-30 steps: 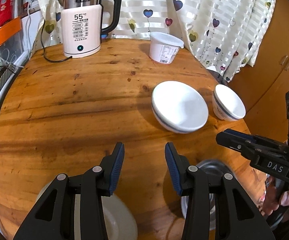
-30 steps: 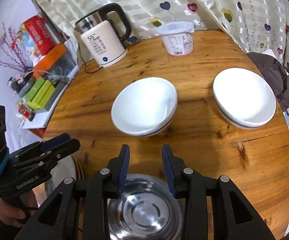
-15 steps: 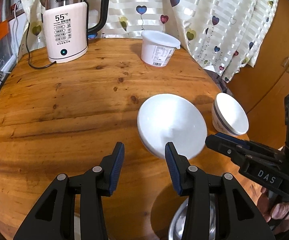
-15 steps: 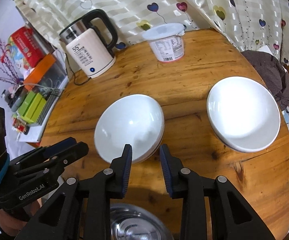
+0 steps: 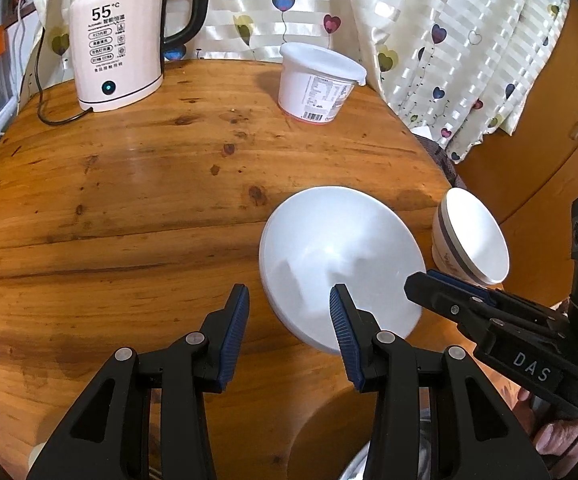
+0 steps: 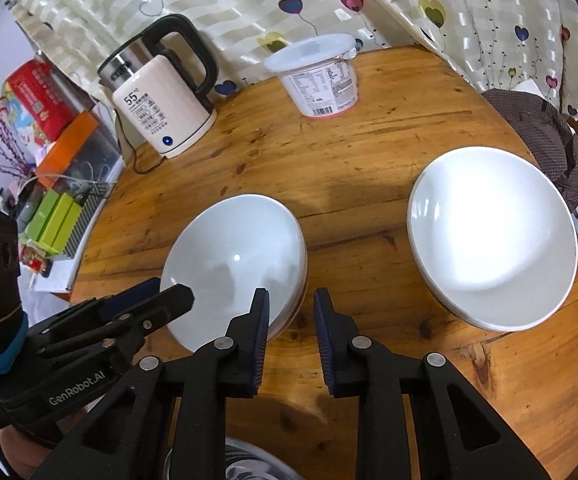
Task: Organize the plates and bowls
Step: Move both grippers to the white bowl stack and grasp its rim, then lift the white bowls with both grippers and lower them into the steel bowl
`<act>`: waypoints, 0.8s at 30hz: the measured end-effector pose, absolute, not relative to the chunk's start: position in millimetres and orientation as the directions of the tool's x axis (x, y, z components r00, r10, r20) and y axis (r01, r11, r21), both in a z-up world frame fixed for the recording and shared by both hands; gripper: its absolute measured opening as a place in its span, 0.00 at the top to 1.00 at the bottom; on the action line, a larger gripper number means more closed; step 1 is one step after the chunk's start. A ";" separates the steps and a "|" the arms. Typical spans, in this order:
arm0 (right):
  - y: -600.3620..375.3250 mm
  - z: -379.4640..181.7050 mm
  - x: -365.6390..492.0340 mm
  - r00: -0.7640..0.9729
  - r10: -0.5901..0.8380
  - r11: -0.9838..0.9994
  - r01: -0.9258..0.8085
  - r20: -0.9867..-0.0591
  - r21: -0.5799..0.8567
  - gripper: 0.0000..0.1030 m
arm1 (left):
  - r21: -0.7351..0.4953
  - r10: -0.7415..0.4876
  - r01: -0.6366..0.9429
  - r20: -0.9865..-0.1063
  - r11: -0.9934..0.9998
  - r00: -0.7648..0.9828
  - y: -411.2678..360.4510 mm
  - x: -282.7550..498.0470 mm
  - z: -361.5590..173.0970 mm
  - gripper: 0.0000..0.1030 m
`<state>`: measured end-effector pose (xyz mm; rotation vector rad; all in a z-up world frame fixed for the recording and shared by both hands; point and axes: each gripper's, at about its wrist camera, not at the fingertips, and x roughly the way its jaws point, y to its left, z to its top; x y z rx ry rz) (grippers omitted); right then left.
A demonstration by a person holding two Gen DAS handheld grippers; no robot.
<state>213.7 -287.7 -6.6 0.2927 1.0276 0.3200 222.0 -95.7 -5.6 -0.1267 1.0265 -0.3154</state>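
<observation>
A large white bowl point(image 5: 341, 256) sits on the round wooden table point(image 5: 149, 200); it also shows in the right wrist view point(image 6: 237, 256). A second white bowl with a dark rim band point(image 5: 469, 240) stands to its right, also in the right wrist view point(image 6: 493, 240). My left gripper point(image 5: 289, 300) is open and empty, its jaws on either side of the large bowl's left near rim. My right gripper point(image 6: 291, 304) is open and empty, its jaws on either side of that bowl's right near rim. A steel bowl point(image 6: 249, 464) lies below the grippers.
A cream electric kettle point(image 5: 117, 40) with a cord stands at the back left. A white lidded tub point(image 5: 317, 80) stands at the back middle. A heart-print curtain point(image 5: 449, 40) hangs behind. Boxes and clutter point(image 6: 49, 160) sit left of the table. A dark cloth point(image 6: 549, 140) lies off the right edge.
Both grippers have moved forward over the table, away from the steel bowl and up to the large white bowl. Both stayed open.
</observation>
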 end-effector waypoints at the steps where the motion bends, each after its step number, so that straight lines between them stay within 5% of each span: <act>1: -286.8 -7.6 214.9 0.477 0.394 0.915 -0.125 -0.785 0.384 0.81 | -0.252 -0.318 0.200 -0.820 0.947 0.476 -96.4 222.9 -6.2 0.59; 7: -284.1 -9.4 218.6 0.477 0.396 0.915 -0.132 -0.784 0.382 0.83 | -0.246 -0.318 0.208 -0.819 0.947 0.477 -98.9 226.5 -9.0 0.68; 24: -281.9 1.4 212.0 0.493 0.391 0.918 -0.152 -0.777 0.366 0.83 | -0.237 -0.315 0.214 -0.803 0.948 0.506 -96.3 218.8 3.0 0.68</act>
